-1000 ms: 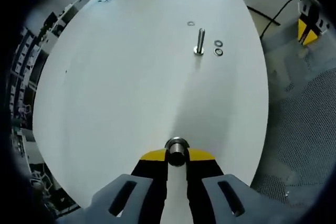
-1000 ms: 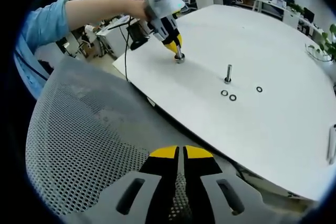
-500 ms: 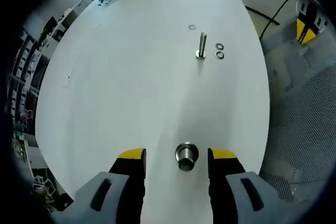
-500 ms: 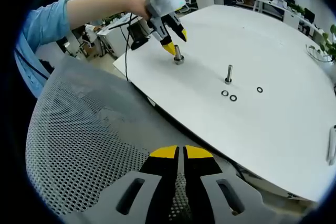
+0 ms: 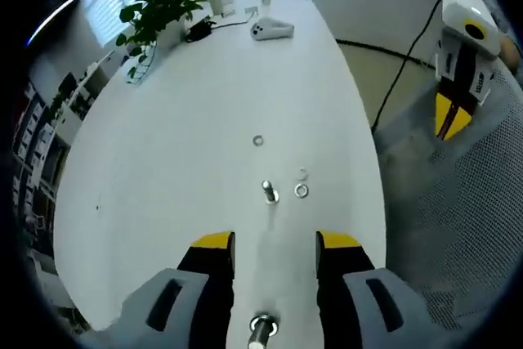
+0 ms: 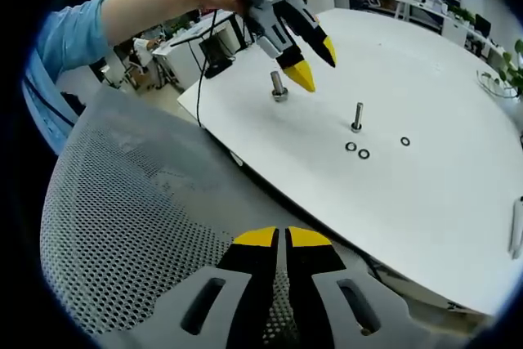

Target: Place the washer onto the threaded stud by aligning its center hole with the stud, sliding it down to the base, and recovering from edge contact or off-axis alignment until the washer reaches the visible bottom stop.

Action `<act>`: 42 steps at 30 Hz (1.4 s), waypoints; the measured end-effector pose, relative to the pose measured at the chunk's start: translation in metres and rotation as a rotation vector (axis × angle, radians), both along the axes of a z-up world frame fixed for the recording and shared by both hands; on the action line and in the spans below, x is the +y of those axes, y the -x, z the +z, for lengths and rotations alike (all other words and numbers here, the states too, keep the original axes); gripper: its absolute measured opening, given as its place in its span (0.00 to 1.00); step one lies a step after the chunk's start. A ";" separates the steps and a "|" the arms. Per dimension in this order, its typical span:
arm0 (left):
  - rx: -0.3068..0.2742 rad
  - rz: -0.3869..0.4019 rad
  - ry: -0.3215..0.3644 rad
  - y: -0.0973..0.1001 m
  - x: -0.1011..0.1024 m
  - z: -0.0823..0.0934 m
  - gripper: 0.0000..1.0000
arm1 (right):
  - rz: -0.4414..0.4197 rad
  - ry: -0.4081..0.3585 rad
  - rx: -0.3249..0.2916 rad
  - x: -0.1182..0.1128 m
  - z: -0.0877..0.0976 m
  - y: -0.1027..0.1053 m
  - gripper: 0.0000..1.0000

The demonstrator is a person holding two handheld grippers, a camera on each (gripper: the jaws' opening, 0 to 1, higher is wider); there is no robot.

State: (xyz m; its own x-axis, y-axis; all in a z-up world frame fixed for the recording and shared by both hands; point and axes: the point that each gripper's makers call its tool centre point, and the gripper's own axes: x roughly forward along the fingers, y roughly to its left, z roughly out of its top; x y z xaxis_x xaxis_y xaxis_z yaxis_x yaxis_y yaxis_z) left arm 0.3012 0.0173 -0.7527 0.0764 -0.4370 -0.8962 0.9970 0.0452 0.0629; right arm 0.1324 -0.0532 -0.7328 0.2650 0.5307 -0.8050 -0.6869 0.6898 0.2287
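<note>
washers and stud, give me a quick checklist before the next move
1. Left gripper open and free: ok.
2. Stud upright on the table: ok.
3. Stud bare, no washer on it: ok.
4. Loose washers within sight beside the stud: ok, a pair close by, a third further off.
5. Right gripper ready to pick: not ok, shut over the mesh chair, off the table.
6. Other bolt clear of the stud: ok.

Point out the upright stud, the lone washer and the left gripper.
upright stud [image 6: 357, 115], right gripper view, mid-shaft.
lone washer [image 6: 405, 141], right gripper view, ring edge.
left gripper [image 6: 314, 63], right gripper view, between its yellow tips.
</note>
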 end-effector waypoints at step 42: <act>0.012 -0.146 -0.122 0.011 -0.053 -0.080 0.18 | -0.007 -0.013 0.002 0.001 0.000 0.000 0.06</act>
State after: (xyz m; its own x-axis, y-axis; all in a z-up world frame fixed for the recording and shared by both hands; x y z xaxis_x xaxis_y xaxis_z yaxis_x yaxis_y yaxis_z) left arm 0.2906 -0.0357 -0.8330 0.0094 -0.3305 -0.9438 0.9931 -0.1070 0.0474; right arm 0.1327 -0.0522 -0.7327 0.2676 0.5390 -0.7987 -0.6815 0.6919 0.2385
